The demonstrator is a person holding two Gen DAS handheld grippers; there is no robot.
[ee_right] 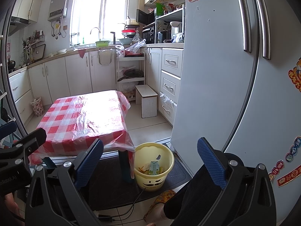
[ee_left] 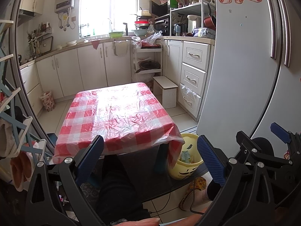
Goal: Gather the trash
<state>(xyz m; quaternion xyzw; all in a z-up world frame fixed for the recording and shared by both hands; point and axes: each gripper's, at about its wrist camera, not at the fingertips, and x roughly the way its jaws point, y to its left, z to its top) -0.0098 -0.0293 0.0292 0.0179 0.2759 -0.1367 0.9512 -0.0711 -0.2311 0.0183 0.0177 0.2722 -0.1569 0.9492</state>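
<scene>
Trash (ee_right: 153, 167) (carton, peels) sits in the yellow bin (ee_right: 165, 177), light and crushable; grip the carton's flat sides. Both claws, left claw (ee_left: 150, 162) and right claw (ee_right: 150, 162), gape empty; tabletop (ee_right: 84, 113) bare.

A: The tablecloth (ee_right: 82, 113)?
B: Red-and-white check. The trash bucket (ee_right: 153, 169) is pale yellow with a black moustache face.
A: The small basket (ee_right: 37, 106)?
B: Floral, by white cabinets (ee_right: 79, 73).

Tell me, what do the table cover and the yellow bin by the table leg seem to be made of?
The checked table cover looks like thin, glossy plastic film: it is wrinkled and glares under the window light. The yellow bin seems to be smooth moulded plastic with a printed face; its exact material is uncertain.
</scene>
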